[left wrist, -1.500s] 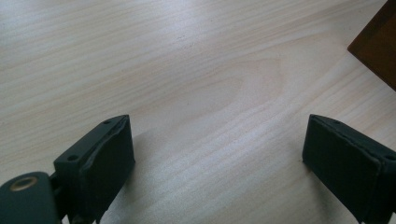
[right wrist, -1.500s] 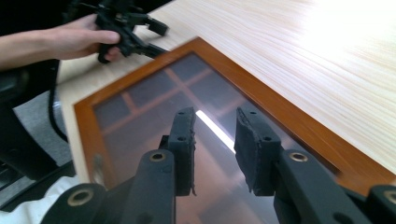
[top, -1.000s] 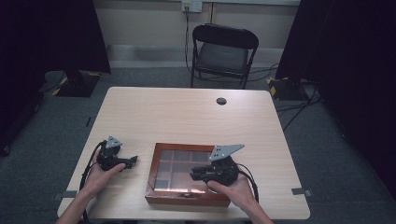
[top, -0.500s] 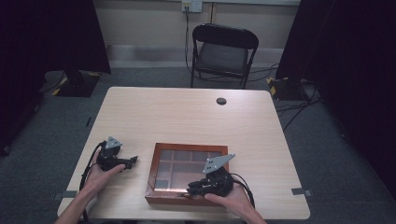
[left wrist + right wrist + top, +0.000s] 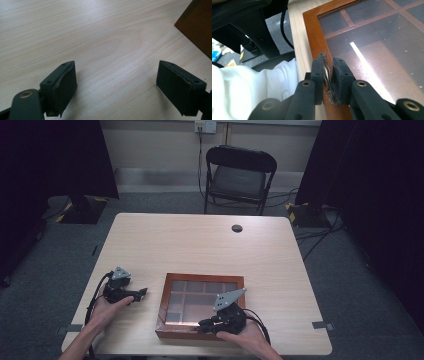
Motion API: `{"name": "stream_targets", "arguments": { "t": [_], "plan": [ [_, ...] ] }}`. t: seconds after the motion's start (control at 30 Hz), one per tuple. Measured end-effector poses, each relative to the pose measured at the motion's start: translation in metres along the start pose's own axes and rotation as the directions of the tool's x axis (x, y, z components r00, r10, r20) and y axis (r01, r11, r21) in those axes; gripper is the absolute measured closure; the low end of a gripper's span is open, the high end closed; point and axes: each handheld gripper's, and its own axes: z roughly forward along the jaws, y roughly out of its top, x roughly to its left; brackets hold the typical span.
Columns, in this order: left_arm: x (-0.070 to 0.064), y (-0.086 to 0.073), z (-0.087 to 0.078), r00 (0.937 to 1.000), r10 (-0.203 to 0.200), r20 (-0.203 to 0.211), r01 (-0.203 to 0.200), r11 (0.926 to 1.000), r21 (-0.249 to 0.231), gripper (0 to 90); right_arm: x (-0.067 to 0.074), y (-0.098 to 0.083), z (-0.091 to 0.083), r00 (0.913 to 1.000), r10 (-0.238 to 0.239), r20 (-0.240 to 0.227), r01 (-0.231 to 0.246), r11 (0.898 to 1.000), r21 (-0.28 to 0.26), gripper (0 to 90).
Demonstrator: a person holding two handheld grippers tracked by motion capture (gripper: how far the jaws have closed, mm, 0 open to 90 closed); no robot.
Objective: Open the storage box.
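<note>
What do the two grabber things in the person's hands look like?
Both are black. The left gripper and the right gripper each carry a grey three-cornered plate on top, and a black cable loops away from each one. The jaws are flat, blocky black pads held by round brass-coloured rivets. Bare forearms come in from the table's near edge, and something white and knitted shows in the right gripper view.

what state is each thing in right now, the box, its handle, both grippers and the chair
wooden box: glass lid down, flat on the table, compartments inside look empty
metal handle: on the lid's front edge, clamped between the jaws
right gripper: shut on the metal handle
left gripper: open, nothing between the jaws, jaws have just been closing a little
folding chair: unfolded, upright, behind the table
</note>
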Motion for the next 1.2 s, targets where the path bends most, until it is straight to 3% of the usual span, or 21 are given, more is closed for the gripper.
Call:
{"name": "stream_targets", "arguments": {
  "t": [0.4, 0.83, 1.0, 1.1, 1.2],
  "plan": [
    [-0.009, 0.005, -0.01, 0.9985, 0.016, 0.052, -0.013, 0.9979, -0.064, 18.3, 0.001, 0.002, 0.002, 0.9998, -0.019, -0.007, 0.019, 1.0, 0.01, 82.9],
    [-0.013, 0.006, -0.012, 0.9958, 0.047, 0.079, -0.042, 0.9975, -0.057, 19.2, -0.001, 0.002, -0.002, 0.9997, -0.021, -0.01, 0.021, 1.0, 0.021, 82.9],
    [-0.015, 0.007, -0.014, 0.9942, 0.043, 0.099, -0.037, 0.9971, -0.066, 19.1, -0.001, 0.004, -0.004, 0.9997, -0.02, -0.017, 0.02, 1.0, 0.014, 83.0],
    [-0.016, 0.007, -0.014, 0.9913, 0.018, 0.13, -0.01, 0.9978, -0.065, 19.1, -0.001, 0.007, -0.007, 0.9996, -0.017, -0.023, 0.017, 1.0, -0.004, 83.1],
    [-0.019, 0.009, -0.015, 0.99, 0.037, 0.136, -0.027, 0.9967, -0.076, 19.2, -0.001, 0.009, -0.009, 0.9994, -0.022, -0.027, 0.022, 1.0, -0.009, 83.2]
  ]
}}
